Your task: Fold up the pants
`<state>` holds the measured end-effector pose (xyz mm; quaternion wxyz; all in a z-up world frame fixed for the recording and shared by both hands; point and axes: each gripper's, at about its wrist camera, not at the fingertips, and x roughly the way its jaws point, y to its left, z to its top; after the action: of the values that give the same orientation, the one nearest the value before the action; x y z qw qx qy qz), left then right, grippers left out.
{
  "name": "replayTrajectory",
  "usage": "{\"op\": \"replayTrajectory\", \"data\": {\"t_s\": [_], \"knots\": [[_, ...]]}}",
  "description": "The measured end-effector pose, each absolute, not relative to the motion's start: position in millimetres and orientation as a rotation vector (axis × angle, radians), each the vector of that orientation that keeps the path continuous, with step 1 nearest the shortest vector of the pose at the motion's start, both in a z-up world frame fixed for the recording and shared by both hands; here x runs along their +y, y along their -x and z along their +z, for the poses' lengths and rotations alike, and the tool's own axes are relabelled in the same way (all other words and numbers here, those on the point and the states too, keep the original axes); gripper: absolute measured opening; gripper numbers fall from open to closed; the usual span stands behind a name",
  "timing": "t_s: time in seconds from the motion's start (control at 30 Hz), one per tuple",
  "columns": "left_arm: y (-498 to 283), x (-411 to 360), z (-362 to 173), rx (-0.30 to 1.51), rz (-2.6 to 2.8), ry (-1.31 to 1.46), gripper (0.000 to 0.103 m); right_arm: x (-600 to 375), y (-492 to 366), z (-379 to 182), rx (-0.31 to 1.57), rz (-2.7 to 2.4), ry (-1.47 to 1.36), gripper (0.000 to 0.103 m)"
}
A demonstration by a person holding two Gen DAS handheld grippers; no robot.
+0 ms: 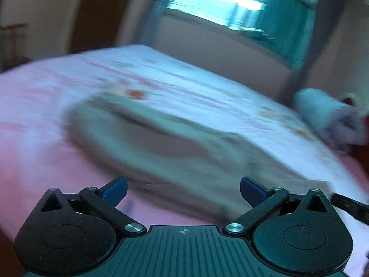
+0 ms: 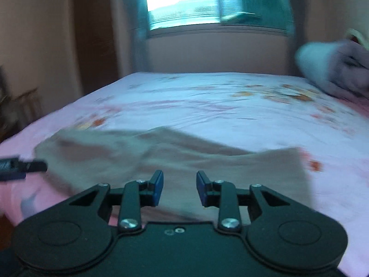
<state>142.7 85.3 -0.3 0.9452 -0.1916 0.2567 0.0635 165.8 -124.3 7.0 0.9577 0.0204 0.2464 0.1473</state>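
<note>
The pants (image 1: 175, 143), a beige garment already doubled into a broad flat bundle, lie on the bed (image 1: 34, 120) directly ahead of and below both of my tools. My left hand-held gripper (image 1: 183, 192) is released: its blue pads (image 1: 116, 190) stand wide apart with only cloth and pink sheet showing beyond them, nothing between. My right hand-held gripper (image 2: 180, 188) is likewise released, though more narrowly; its jaws are parted a little above the near edge of the pants (image 2: 175, 159), and no fabric is caught between its pads (image 2: 158, 188). The tip of the left tool enters the right view at my far left (image 2: 23, 167), beside the left end of the garment. Both views are blurred, so seams and the waistband cannot be made out. I judge that one fold has been laid and let go, and that I am between folds. The next move calls for choosing a fresh pair of grasp points, probably at one end of the bundle, and closing on all layers together, so that the fold carries over evenly. A rolled grey blanket (image 2: 334, 69) lies well off to my right, clear of the work.
</note>
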Motion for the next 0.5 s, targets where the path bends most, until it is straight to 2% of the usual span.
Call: {"op": "replayTrajectory", "data": {"t_s": [0.1,0.13,0.17,0.23,0.33,0.5], "knots": [[-168,47,4,0.537,-0.008,0.365,0.103,-176,-160,15,0.468,0.189,-0.15,0.026],[-179,36,2,0.561,-0.037,0.363,0.094,-191,-159,16,0.464,0.153,-0.181,0.03],[-192,28,-1,0.608,-0.057,0.364,0.067,-206,-157,15,0.469,0.127,-0.206,0.034],[-216,21,-14,0.699,-0.087,0.43,0.047,-238,-155,10,0.493,0.07,-0.289,0.036],[-241,15,-40,0.794,-0.065,0.502,0.047,-278,-147,-6,0.534,0.044,-0.476,0.038],[-244,14,-51,0.796,-0.057,0.526,0.03,-318,-141,-50,0.594,0.124,-0.881,0.04]]}}
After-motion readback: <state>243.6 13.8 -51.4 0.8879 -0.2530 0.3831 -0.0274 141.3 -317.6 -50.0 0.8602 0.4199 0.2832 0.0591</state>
